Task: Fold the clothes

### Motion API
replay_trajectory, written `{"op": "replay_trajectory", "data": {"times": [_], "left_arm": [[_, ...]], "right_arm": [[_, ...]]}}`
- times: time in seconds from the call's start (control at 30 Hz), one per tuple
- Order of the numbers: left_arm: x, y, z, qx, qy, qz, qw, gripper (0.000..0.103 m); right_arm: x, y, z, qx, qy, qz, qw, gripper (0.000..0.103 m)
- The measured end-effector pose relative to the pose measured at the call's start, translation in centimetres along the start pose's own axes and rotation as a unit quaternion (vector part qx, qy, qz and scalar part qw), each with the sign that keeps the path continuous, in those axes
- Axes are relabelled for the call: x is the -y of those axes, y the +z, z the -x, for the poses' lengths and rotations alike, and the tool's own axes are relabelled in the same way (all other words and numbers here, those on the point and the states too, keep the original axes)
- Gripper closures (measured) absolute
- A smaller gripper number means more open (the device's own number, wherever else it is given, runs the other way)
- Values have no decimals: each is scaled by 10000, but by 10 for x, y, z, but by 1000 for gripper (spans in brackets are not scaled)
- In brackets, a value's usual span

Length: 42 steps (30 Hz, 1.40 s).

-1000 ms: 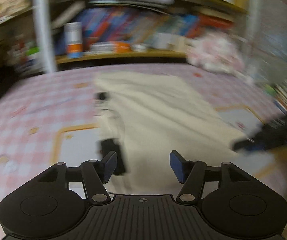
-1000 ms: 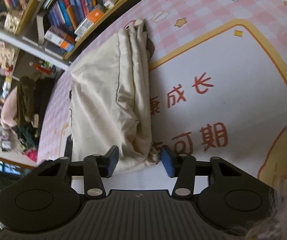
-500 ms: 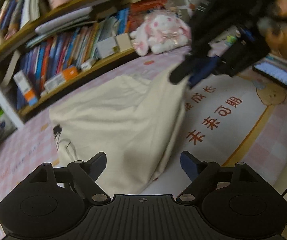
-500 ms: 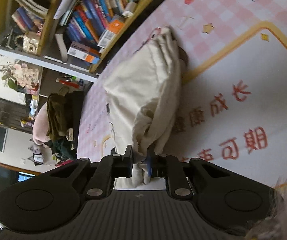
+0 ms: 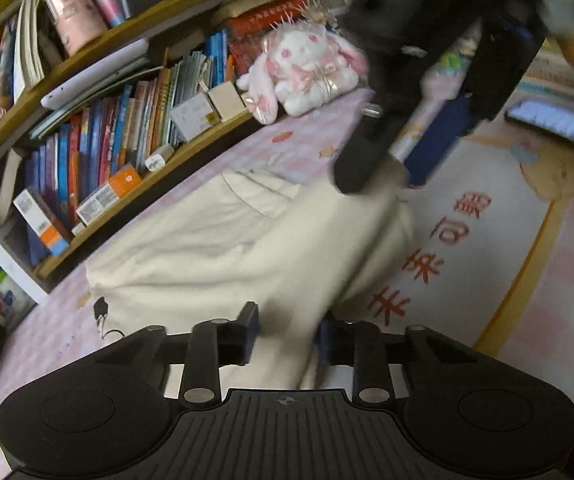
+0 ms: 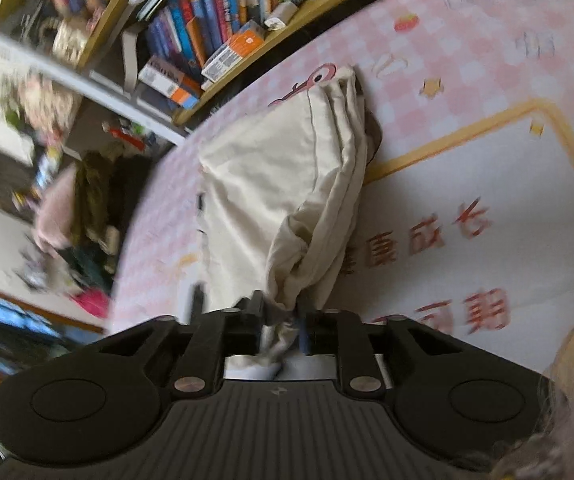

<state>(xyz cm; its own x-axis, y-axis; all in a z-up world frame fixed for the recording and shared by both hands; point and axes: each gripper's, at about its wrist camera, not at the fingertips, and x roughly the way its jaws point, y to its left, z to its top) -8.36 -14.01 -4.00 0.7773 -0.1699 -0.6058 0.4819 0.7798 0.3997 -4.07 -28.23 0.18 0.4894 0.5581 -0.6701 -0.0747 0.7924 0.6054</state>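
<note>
garment (image 5: 223,248): cream cloth, partly folded, lying on the pink checked mat (image 5: 527,280) in front of the bookshelf (image 5: 99,152); one edge is lifted off the mat.
change, left: half a second ago the left gripper (image 5: 287,326) was spread wide with cloth only in front of it; now its jaws are closing, and a fold of the near edge is seen between them.
change, right: half a second ago the right gripper (image 6: 281,314) was pinched tight on a bunched corner; now its jaws are opening, but the bunch is still pressed between the pads.
left claw: narrow; contact is blurred, so a firm grip cannot be confirmed.
right claw: narrow, cloth held, corner raised above the mat.
garment vs left claw: near edge runs straight into the jaw gap; the rest is spread away toward the shelf.
garment vs right claw: bunched corner in the jaws, cloth draped down and away from it.
meaning: both ends of one edge are probably being secured for the next fold-over; fold not yet laid.
risk: right corner may be dropped if opening goes on.
</note>
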Motion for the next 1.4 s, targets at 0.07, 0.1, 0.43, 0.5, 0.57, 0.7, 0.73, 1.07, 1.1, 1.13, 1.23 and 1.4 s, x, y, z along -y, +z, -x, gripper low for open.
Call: {"op": "replay_trajectory", "data": {"times": [0.07,0.1,0.43,0.5,0.57,0.7,0.73,1.07,1.1,1.13,1.23,1.4], "left_arm": [[-3,1,1,20,-79,29,10000,81],[-3,1,1,25,-103,30,9999,81],[-7,1,-1,-21,-302,210,9993,79],[-8,1,-1,-15,-307,239,9992,79],[-9,1,-1,-9,-313,269,9991,79],[-6,-4,0,-28,-200,204,9996,76],[-4,-6,1,-40,-148,156,9998,72],[-15,-46,12,-363,720,-389,9960,61],[-20,-50,13,-425,821,-403,9949,61],[-23,-53,13,-458,866,-472,9941,61],[-33,-59,15,-550,986,-693,9912,62],[-25,-67,19,-478,761,-1473,9850,92]], "right_arm": [[-11,-6,4,15,-359,930,9950,40],[-18,-10,6,4,-564,1528,9866,38],[-66,-93,-28,204,-1674,6711,7219,23],[-67,-105,-39,135,-1636,7187,6757,23],[-66,-115,-52,22,-1648,7508,6397,23],[-56,-128,-74,-22,-1907,8015,5668,35],[-55,-128,-78,-30,-2022,8085,5526,58],[-83,-93,-52,229,-2024,7758,5972,88],[-83,-92,-51,234,-2033,7744,5987,88],[-83,-92,-50,236,-2043,7731,6000,88],[-81,-92,-50,182,-2057,7681,6061,88],[-70,-100,-57,8,-2057,7639,6117,88]]}}
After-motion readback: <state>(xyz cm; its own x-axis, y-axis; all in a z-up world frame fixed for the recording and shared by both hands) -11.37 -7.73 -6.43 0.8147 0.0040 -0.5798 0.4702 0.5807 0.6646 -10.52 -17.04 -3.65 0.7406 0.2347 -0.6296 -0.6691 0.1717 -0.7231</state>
